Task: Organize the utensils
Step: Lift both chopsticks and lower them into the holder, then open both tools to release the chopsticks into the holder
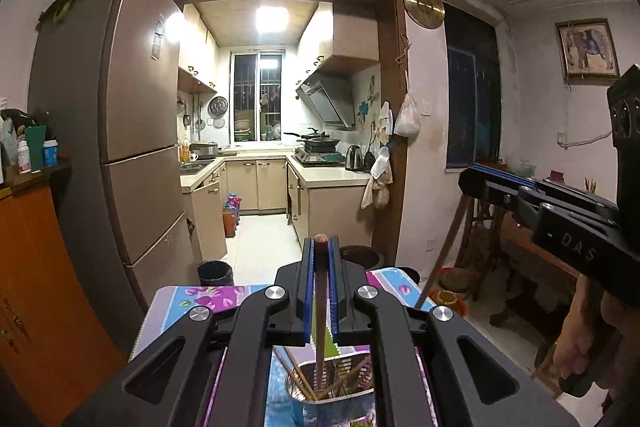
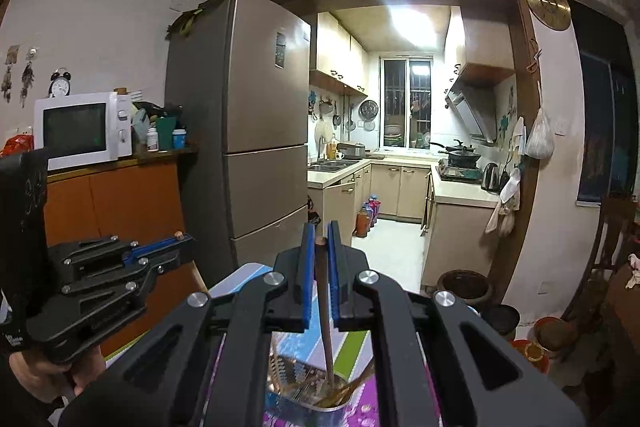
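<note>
Both grippers, left [image 1: 320,259] and right [image 2: 319,247], have their jaws clamped on one chopstick each [image 1: 320,307] [image 2: 325,307], lower ends dangling in the metal holder [image 1: 332,385] on the worktop [image 1: 192,301]. Grips look thin, so I reckon a stick could pivot, snag the rim and tip the holder.

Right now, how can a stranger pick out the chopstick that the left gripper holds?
Find the metal holder on the floral tablecloth. One dark wooden chopstick rises from it, clamped between the left gripper's blue pads; its neighbours just lean loose inside.
</note>
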`<state>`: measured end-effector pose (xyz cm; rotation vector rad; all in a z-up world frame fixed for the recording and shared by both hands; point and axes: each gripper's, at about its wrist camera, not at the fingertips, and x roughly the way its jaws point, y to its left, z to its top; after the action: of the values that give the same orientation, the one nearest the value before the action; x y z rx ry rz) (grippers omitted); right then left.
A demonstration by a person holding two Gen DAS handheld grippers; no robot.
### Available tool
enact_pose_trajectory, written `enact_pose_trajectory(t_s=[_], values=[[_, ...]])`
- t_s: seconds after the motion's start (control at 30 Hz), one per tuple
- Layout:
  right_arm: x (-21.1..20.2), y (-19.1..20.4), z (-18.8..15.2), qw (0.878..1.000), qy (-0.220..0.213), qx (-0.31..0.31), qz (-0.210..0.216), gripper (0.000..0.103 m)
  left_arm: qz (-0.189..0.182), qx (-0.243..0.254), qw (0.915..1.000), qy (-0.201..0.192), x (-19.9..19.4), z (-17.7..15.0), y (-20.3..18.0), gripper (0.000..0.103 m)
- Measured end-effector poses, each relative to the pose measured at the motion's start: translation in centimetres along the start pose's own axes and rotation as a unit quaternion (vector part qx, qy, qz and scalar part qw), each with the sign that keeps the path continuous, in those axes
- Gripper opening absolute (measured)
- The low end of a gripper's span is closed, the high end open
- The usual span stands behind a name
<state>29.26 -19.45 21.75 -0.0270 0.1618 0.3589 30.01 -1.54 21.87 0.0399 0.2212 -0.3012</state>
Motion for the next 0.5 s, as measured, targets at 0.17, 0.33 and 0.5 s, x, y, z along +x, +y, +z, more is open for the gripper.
enact_pose_trajectory(t_s=[0.17,0.33,0.5], values=[[2.6,-0.5,-0.7,1.000,0.011,0.003,0.002,0.005,-0.004,0.000,0.9999,0.011,3.1,-0.6,-0.1,0.008],[4.4,-0.7,-2.2,0.999,0.028,0.011,0.013,0.005,-0.006,0.002,0.9995,0.030,5.6,-1.9,0.1,0.008],[5.8,-0.8,-3.7,0.999,0.048,0.018,0.016,0.005,-0.005,-0.002,0.9988,0.048,7.6,-2.5,0.7,0.008]])
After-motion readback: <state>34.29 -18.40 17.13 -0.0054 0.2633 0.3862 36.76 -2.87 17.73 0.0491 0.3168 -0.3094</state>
